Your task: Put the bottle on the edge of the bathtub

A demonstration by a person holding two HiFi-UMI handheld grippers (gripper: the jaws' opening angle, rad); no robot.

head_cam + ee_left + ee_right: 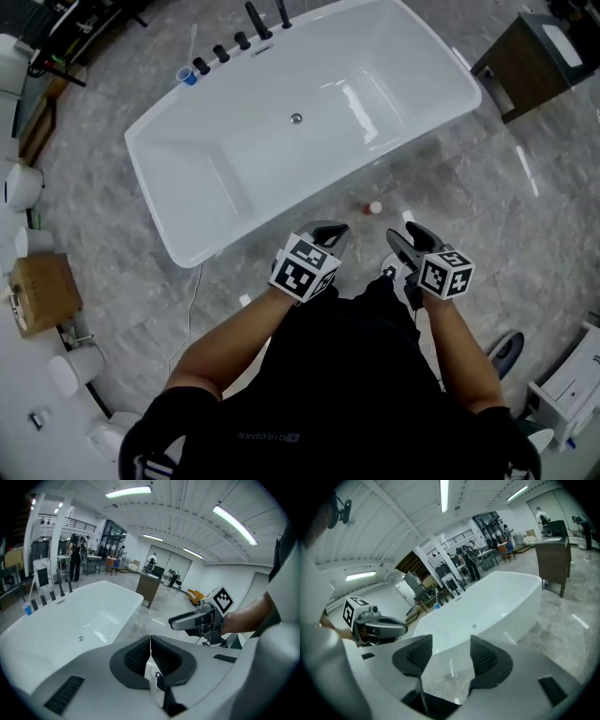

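I'm in a big open hall here, not a home bathroom, more a showroom or test lab. A freestanding white bathtub sits alone on grey marble-look floor tiles, black taps on its rim. Overhead, long strip lights run across a panelled ceiling. Beyond the tub, people stand around work tables, with a railed upper gallery above them. A wooden cabinet and a cardboard box stand on the floor.

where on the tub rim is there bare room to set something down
Bare: the near long rim of the bathtub, and both short end rims. Crowded: the far rim, where the black taps stand in a row with a blue cup at their left end.
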